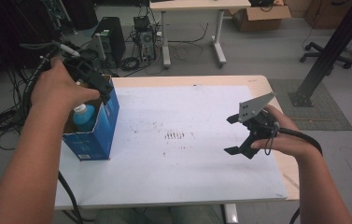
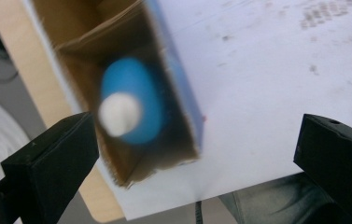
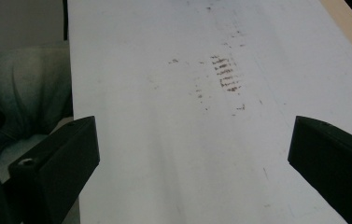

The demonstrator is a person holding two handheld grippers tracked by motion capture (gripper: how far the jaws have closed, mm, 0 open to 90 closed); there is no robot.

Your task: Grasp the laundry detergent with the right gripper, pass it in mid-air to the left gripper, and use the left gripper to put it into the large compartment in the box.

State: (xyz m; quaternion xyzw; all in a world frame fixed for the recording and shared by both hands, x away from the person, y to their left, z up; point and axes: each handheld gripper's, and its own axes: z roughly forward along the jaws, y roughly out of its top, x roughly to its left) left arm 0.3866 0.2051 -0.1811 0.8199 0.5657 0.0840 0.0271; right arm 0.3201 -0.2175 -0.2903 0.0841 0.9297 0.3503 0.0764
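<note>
Both grippers, left (image 2: 197, 154) and right (image 3: 192, 158), gape empty; blue bottle (image 1: 85, 117) stands in unlabelled blue box (image 1: 100, 135).

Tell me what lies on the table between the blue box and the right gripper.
Nothing stands there. In the high view, the white sheet between the blue box and the right gripper is bare apart from dark smudges.
</note>
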